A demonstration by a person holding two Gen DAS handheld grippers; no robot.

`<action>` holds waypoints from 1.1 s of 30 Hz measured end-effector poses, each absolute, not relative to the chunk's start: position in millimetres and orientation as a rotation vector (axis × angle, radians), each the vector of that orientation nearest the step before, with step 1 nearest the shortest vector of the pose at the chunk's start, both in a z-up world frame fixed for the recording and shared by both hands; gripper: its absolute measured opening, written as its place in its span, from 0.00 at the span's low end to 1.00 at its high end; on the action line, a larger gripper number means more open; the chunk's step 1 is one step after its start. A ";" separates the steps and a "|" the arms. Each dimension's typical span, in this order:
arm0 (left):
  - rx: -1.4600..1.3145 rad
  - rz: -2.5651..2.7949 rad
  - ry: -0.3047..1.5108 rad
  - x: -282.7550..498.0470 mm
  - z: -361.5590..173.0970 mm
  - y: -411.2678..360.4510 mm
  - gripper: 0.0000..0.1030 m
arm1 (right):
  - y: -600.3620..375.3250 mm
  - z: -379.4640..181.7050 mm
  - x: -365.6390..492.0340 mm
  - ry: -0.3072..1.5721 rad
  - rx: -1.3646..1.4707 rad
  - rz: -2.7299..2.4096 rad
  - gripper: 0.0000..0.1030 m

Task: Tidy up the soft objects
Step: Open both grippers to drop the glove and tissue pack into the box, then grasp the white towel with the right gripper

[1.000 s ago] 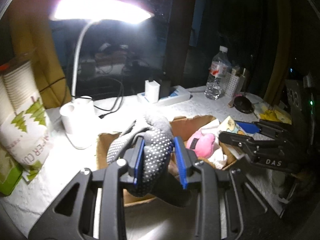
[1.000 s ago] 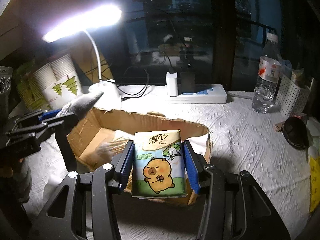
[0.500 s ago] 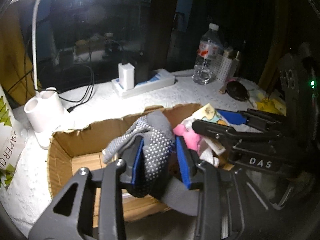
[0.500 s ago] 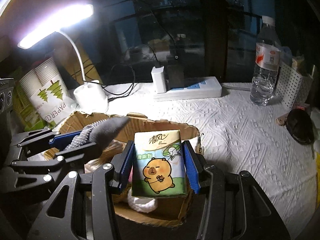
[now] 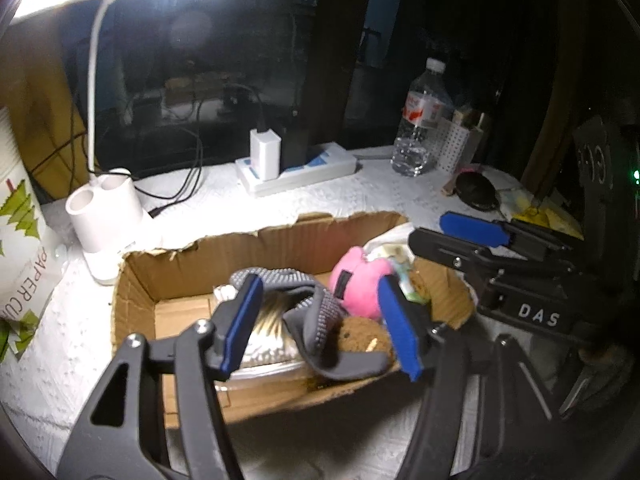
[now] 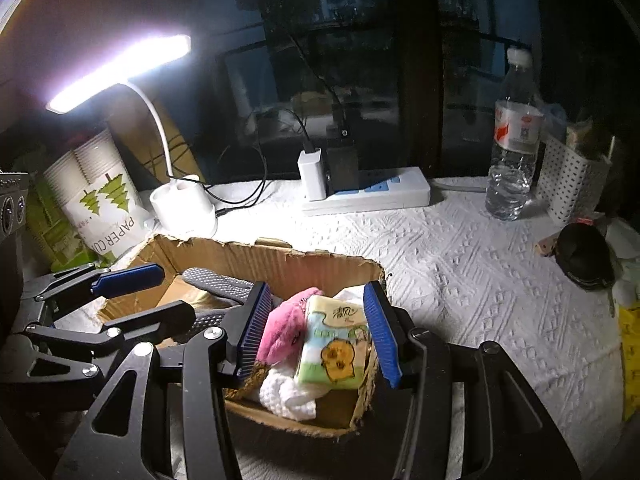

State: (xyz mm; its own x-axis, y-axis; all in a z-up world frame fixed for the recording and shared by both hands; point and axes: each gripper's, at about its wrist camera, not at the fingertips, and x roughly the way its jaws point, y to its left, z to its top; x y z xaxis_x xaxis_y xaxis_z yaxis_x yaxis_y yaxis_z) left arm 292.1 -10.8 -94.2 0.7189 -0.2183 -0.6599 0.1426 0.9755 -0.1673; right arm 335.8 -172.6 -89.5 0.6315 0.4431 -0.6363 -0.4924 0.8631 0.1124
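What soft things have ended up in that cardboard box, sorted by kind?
Grey dotted gloves: 1
Pink plush toys: 1
Tissue packs: 1
White knitted cloths: 1
Brown fuzzy items: 1
Total: 5 that I can tell apart in the cardboard box; more may lie hidden underneath.

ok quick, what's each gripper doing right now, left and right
Left gripper: open, jaws apart over the grey glove in the box.
Right gripper: open, tissue pack lying loose between the jaws.
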 end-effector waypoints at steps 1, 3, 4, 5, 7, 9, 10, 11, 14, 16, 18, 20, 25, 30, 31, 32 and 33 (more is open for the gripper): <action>-0.106 -0.200 0.736 288.3 -91.5 -10.5 0.60 | -173.2 -87.0 332.5 0.703 -0.077 0.535 0.50; -0.106 -0.196 0.725 282.1 -86.8 -9.4 0.60 | -174.2 -83.5 328.1 0.695 -0.078 0.532 0.50; -0.107 -0.194 0.719 278.9 -85.0 -8.8 0.60 | -175.1 -81.3 325.2 0.690 -0.077 0.531 0.50; -0.107 -0.193 0.716 275.9 -83.1 -8.1 0.60 | -176.0 -79.0 322.6 0.685 -0.077 0.530 0.50; -0.108 -0.190 0.709 270.2 -79.8 -7.0 0.61 | -177.3 -74.8 316.3 0.677 -0.079 0.529 0.50; -0.109 -0.188 0.699 262.2 -75.6 -5.3 0.61 | -177.6 -71.4 310.9 0.670 -0.082 0.531 0.50; -0.110 -0.187 0.695 259.4 -74.0 -4.6 0.61 | -177.5 -69.7 307.7 0.667 -0.085 0.532 0.50; -0.111 -0.186 0.689 255.9 -72.3 -3.7 0.61 | -177.6 -68.3 304.9 0.665 -0.087 0.533 0.50; -0.113 -0.180 0.672 245.0 -67.1 -0.7 0.61 | -176.1 -65.2 295.8 0.660 -0.091 0.538 0.50; -0.115 -0.173 0.664 238.3 -65.0 1.7 0.62 | -174.5 -63.7 288.9 0.658 -0.095 0.541 0.50; -0.119 -0.169 0.658 232.2 -63.6 4.1 0.66 | -172.7 -62.2 282.2 0.655 -0.098 0.545 0.50; -0.126 -0.165 0.648 224.2 -62.4 7.2 0.73 | -170.5 -61.3 274.9 0.655 -0.103 0.551 0.50; -0.147 -0.152 0.632 205.7 -61.7 17.0 0.74 | -161.5 -60.5 254.5 0.652 -0.123 0.571 0.50; -0.147 -0.147 0.633 187.2 -66.1 23.7 0.74 | -153.5 -64.3 238.6 0.658 -0.130 0.584 0.50; -0.147 -0.146 0.634 183.8 -67.3 25.1 0.74 | -151.7 -65.7 235.5 0.661 -0.131 0.586 0.50; -0.148 -0.142 0.633 178.7 -68.5 27.6 0.74 | -149.8 -66.9 232.8 0.664 -0.133 0.589 0.50; -0.150 -0.139 0.633 175.2 -69.3 29.2 0.74 | -147.8 -68.2 230.1 0.666 -0.135 0.592 0.50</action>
State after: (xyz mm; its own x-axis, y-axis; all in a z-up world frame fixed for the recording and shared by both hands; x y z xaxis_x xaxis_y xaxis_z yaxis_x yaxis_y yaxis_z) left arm 175.2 29.2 -69.3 0.7975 -0.1743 -0.5776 0.0829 0.9799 -0.1813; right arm 230.1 -147.8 -68.2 0.6291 0.4727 -0.6171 -0.5567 0.8280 0.0668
